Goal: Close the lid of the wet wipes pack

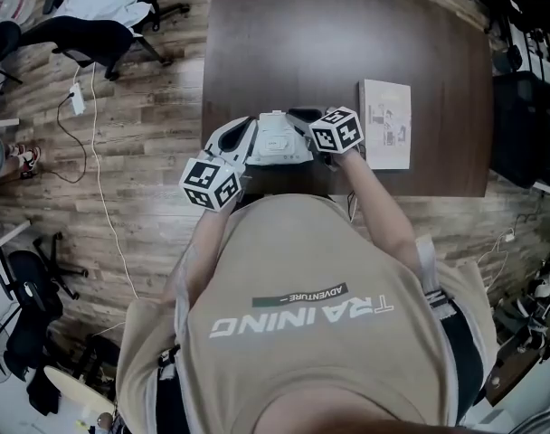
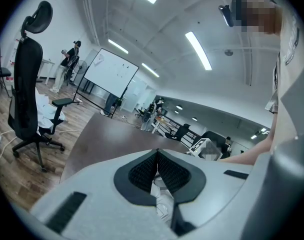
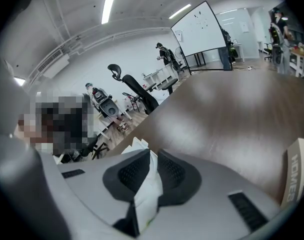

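1. One wet wipes pack [image 1: 279,141] is held at the near edge of the single brown table [image 1: 347,43] – between two grippers.
2. Both are clamped on it: the left gripper [image 1: 246,143] is closed on its left side, the right gripper [image 1: 311,138] on its right, with white wrapper pinched between each pair of pads.
3. One white box [image 1: 386,123] lies flat on the table, just beside the right gripper.
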